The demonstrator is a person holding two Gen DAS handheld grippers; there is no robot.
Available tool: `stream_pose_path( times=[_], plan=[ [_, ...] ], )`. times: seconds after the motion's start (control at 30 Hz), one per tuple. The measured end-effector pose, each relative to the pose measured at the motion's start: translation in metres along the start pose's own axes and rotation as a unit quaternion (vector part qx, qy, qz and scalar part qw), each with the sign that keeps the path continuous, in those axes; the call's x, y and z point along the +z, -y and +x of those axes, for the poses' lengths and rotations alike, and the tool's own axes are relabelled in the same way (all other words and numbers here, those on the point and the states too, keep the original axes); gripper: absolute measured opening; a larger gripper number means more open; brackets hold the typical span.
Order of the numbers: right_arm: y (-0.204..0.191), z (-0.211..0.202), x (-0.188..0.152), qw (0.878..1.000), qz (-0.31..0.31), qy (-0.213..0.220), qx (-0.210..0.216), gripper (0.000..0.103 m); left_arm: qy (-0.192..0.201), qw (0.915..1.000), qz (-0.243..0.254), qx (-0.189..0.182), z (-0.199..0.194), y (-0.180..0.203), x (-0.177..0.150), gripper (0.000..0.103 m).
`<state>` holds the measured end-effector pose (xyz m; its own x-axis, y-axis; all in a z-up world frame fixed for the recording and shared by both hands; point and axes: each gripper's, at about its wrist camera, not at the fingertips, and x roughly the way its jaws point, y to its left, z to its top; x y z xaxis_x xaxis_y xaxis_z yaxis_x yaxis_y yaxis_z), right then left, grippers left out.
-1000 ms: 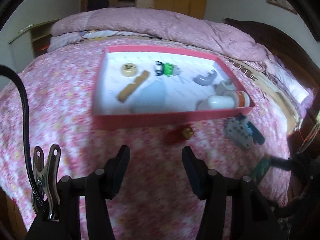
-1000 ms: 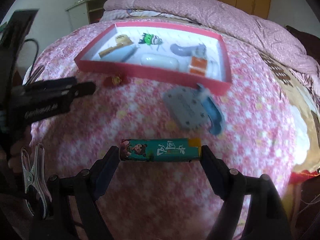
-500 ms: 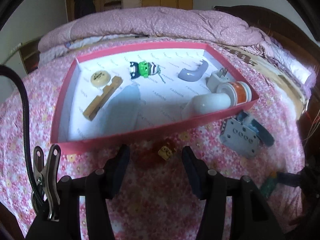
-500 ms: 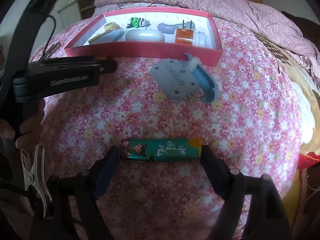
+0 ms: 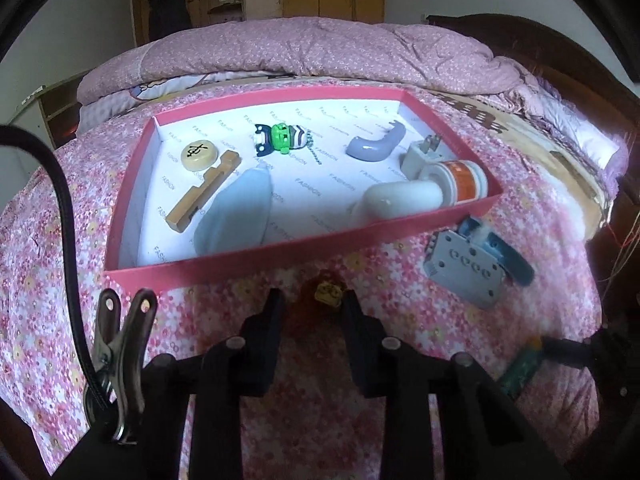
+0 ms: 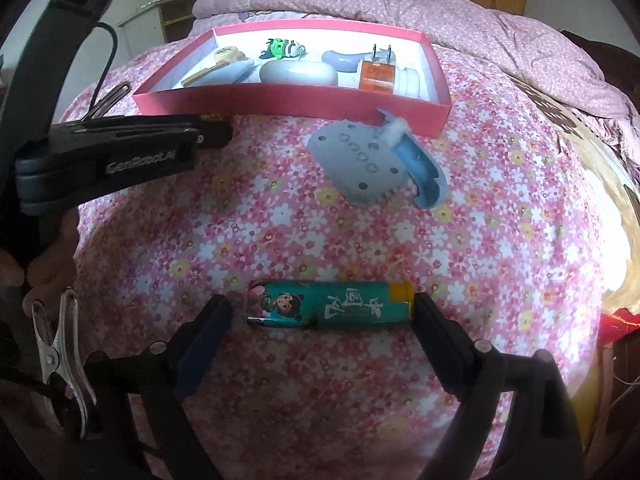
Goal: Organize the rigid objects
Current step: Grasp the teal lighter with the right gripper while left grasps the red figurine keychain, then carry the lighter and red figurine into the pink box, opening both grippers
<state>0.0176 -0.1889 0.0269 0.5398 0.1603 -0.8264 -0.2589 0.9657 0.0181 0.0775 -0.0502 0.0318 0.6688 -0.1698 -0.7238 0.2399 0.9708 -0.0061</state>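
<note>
A pink tray (image 5: 256, 258) (image 6: 280, 98) on the flowered bedspread holds several small items. A small red and yellow toy (image 5: 326, 292) lies just in front of the tray, between the tips of my left gripper (image 5: 308, 304), whose jaws have narrowed around it; contact is unclear. My right gripper (image 6: 322, 316) is open around a teal lighter (image 6: 328, 306) lying crosswise on the bedspread; a gap shows at the left finger. A grey and blue hinged part (image 5: 472, 268) (image 6: 376, 164) lies right of the toy.
In the tray are a wooden block (image 5: 202, 194), a round token (image 5: 199, 154), a green figure (image 5: 282, 140), a grey elbow pipe (image 5: 376, 146), a plug (image 5: 422, 156) and an orange-banded white bottle (image 5: 424, 192). A folded quilt (image 5: 320, 48) lies behind.
My left gripper moved forward to the red toy and its jaws narrowed around it. My right gripper opened slightly, so the lighter now rests on the bedspread with a gap at the left finger.
</note>
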Motion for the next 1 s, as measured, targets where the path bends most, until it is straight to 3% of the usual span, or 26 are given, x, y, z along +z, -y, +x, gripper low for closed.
stream_pose_path(
  times=[0.1, 0.57, 1.0],
  plan=[
    [0.007, -0.005, -0.001, 1.0, 0.015, 0.007, 0.001, 0.083, 0.005, 0.9999, -0.005, -0.01, -0.009, -0.001, -0.001, 0.03],
    [0.014, -0.02, 0.005, 0.999, 0.029, 0.03, 0.03, 0.082, 0.028, 0.9989, -0.038, -0.009, -0.038, -0.023, -0.001, 0.03],
    [0.023, -0.027, 0.035, 0.997, 0.033, 0.049, 0.042, 0.082, 0.052, 0.9977, -0.04, 0.017, -0.035, -0.042, 0.038, 0.03]
  ],
)
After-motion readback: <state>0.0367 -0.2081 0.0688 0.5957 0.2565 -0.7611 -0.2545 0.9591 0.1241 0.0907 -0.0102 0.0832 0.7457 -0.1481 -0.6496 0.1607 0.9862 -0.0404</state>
